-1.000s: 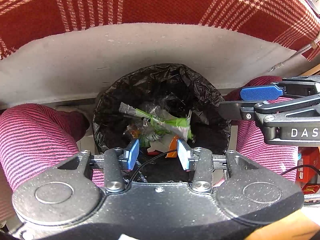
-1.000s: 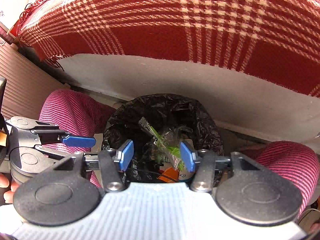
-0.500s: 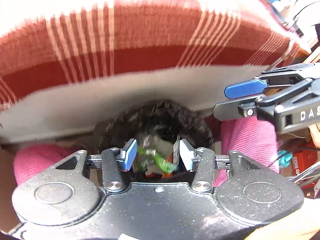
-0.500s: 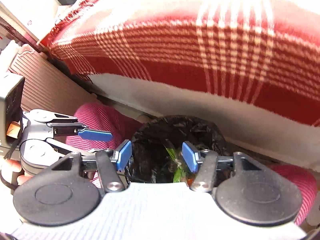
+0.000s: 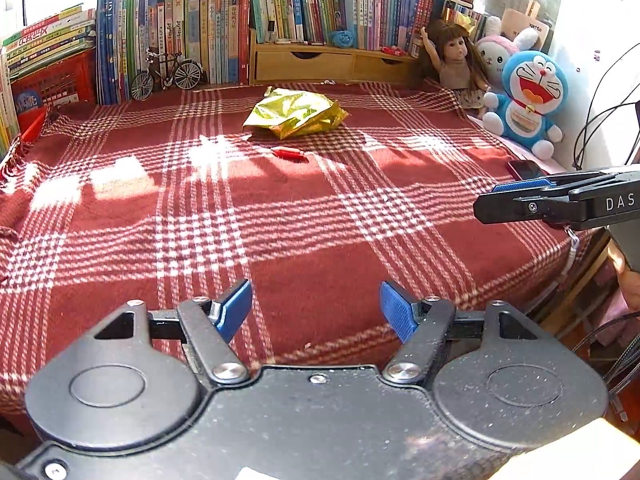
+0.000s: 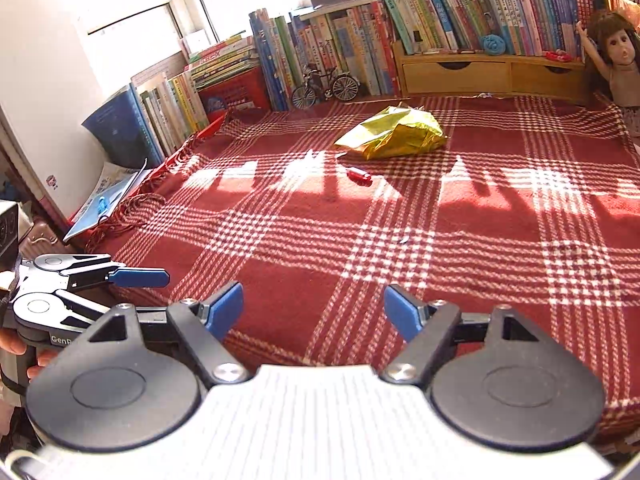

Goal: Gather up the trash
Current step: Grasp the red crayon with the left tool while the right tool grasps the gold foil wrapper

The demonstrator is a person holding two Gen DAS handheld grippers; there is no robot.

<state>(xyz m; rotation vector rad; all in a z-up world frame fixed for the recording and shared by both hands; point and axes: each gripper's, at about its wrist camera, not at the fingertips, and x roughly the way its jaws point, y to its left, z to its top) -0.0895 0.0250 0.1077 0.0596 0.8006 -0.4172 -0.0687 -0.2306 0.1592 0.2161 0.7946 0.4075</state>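
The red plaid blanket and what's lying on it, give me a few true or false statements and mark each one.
1. A crumpled gold foil bag lies on the red plaid blanket. True.
2. A small red wrapper sits nearer the cameras than the gold bag. True.
3. The left gripper is clamped on the red wrapper. False: its jaws stand open and empty, having just been opening.
4. The right gripper carries the gold bag. False: it is open with nothing between its fingers, and the bag lies far ahead of it.
5. The model bicycle stands in front of the books. True.
6. The blue plush toy lies at the blanket's centre. False: it sits at the right edge.
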